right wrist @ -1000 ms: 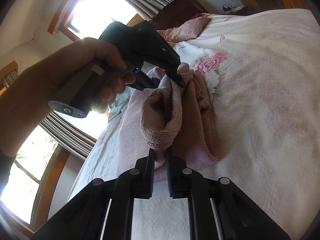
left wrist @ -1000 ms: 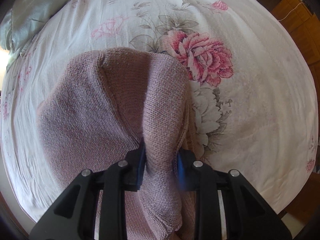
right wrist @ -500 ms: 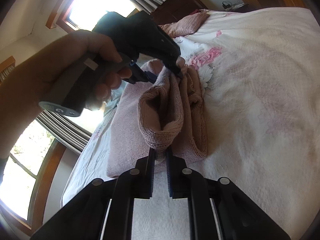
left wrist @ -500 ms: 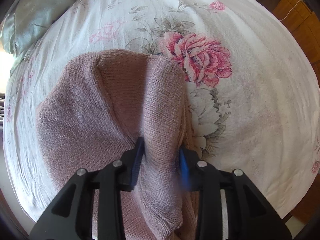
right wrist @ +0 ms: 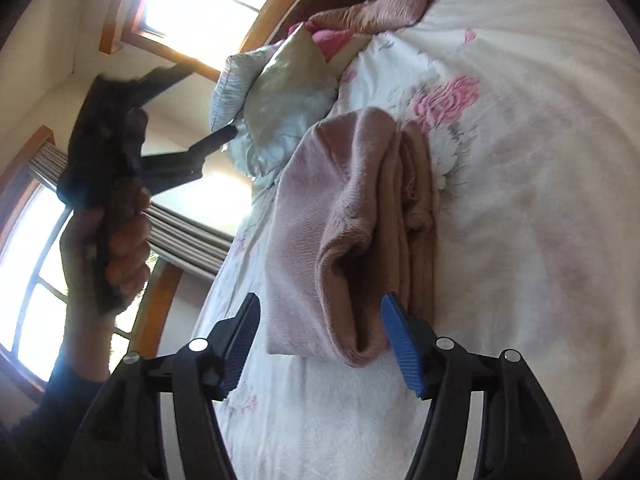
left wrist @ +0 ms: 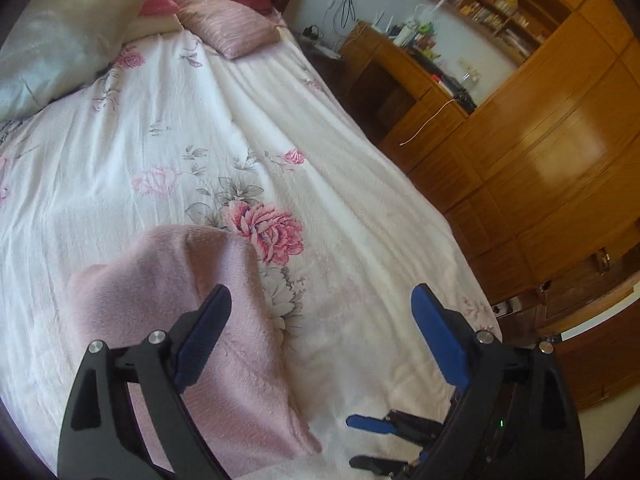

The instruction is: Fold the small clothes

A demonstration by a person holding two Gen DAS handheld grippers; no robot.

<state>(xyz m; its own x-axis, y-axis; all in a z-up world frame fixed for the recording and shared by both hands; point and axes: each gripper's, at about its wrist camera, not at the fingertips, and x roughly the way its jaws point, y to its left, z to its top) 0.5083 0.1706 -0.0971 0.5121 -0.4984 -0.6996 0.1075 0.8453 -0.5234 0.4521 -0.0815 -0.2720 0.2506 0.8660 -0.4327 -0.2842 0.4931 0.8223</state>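
Both my grippers are off the cloth right now. The left gripper (left wrist: 320,312) has its jaws spread wide with nothing between them, hanging above the bedspread (left wrist: 360,208). The right gripper (right wrist: 318,312) is gaping too, its blue pads (right wrist: 400,344) either side of the near end of the pink knit sweater (right wrist: 344,216) but not pinching it as far as I can see. The sweater lies folded into a long bundle on the white floral bedspread, with layered edges stacked along its right side and a rolled opening at the near end. From the left wrist cam it sits at the near left of the bed, just beside the big pink rose print (left wrist: 272,232). Pillows (left wrist: 68,40) are piled at the far end and a wooden wardrobe (left wrist: 560,140) runs along the right. In the right cam the left hand (right wrist: 116,248) holds its gripper up by the window (right wrist: 208,4), well apart from the sweater.
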